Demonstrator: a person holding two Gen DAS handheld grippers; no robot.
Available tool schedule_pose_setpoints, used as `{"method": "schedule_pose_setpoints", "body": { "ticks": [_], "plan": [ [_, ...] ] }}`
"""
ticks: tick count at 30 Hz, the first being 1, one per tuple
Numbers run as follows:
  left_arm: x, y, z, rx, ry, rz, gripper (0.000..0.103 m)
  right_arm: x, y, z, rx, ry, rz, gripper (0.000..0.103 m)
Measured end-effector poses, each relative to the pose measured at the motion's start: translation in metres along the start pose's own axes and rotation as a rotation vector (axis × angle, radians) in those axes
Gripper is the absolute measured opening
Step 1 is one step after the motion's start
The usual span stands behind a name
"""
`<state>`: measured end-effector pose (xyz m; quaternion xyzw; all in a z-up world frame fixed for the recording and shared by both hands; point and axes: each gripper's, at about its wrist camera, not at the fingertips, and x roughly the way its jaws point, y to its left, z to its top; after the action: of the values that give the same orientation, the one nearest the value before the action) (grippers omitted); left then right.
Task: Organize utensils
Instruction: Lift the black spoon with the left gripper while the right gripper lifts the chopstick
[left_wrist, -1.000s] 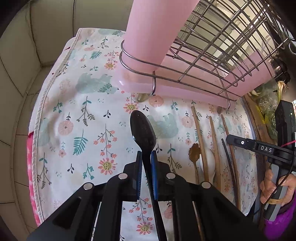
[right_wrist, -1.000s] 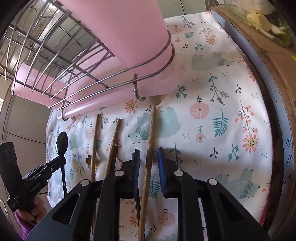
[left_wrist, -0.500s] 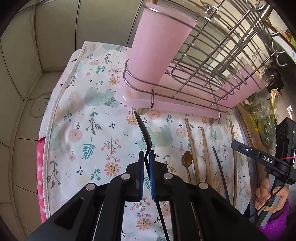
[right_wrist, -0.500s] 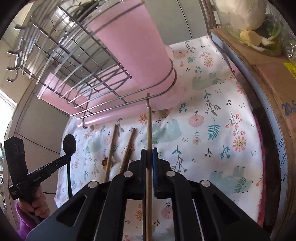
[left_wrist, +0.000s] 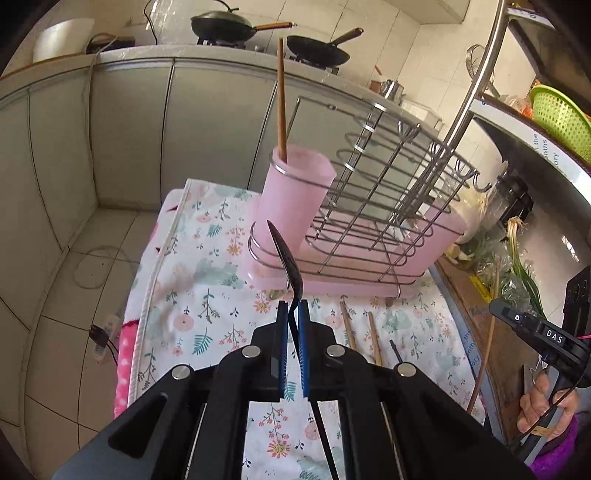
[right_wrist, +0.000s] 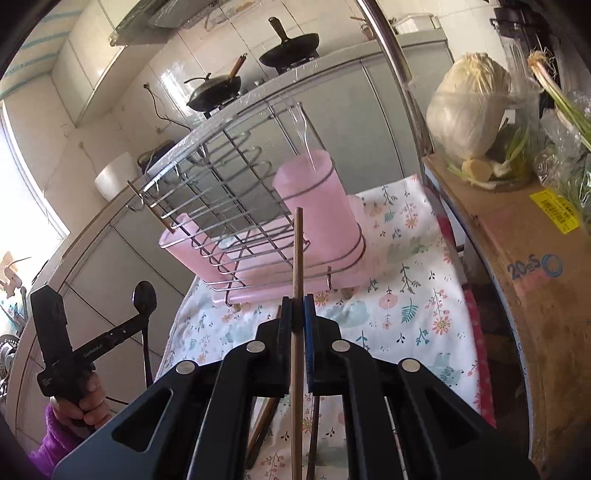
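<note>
My left gripper (left_wrist: 292, 308) is shut on a black spoon (left_wrist: 286, 256), lifted above the floral cloth (left_wrist: 207, 306) with its bowl edge-on in front of the left pink cup (left_wrist: 293, 201). That cup holds one wooden chopstick (left_wrist: 282, 99). My right gripper (right_wrist: 297, 304) is shut on a wooden chopstick (right_wrist: 297, 251) that points up toward the right pink cup (right_wrist: 317, 206), where a clear plastic utensil (right_wrist: 303, 129) stands. Both cups sit in a wire rack (left_wrist: 388, 192) on a pink tray. More chopsticks (left_wrist: 373, 338) lie on the cloth.
A cardboard box (right_wrist: 524, 251) with a cabbage (right_wrist: 469, 110) and greens stands on the right of the cloth. Grey cabinets (left_wrist: 129, 129) with pans (left_wrist: 221, 27) on a stove lie behind. A tall curved metal pole (left_wrist: 476, 92) rises beside the rack. The tiled floor (left_wrist: 74, 295) lies at the left.
Both grippers closed on their utensils and rose off the cloth, tilting up so the rack, cups and cabinets came into view. The black spoon turned edge-on.
</note>
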<state>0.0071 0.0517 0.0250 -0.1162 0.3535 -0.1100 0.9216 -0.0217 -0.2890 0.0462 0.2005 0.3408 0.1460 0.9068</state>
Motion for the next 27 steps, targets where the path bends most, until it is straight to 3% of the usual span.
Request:
{"method": "schedule_pose_setpoints", "body": {
  "ticks": [8,18,27],
  "plan": [
    [-0.038,-0.013,0.026,0.019,-0.198,-0.004,0.005,-0.029,0.019,0.032,-0.047,-0.099,0.025,0.006],
    [-0.068,-0.042,0.091,0.091,-0.504,0.034,0.005,-0.053,0.041,0.092,-0.090,-0.292,0.026,0.006],
    [-0.041,-0.045,0.144,0.100,-0.672,0.182,0.005,-0.054,0.051,0.147,-0.127,-0.480,-0.009,0.006]
  ]
}}
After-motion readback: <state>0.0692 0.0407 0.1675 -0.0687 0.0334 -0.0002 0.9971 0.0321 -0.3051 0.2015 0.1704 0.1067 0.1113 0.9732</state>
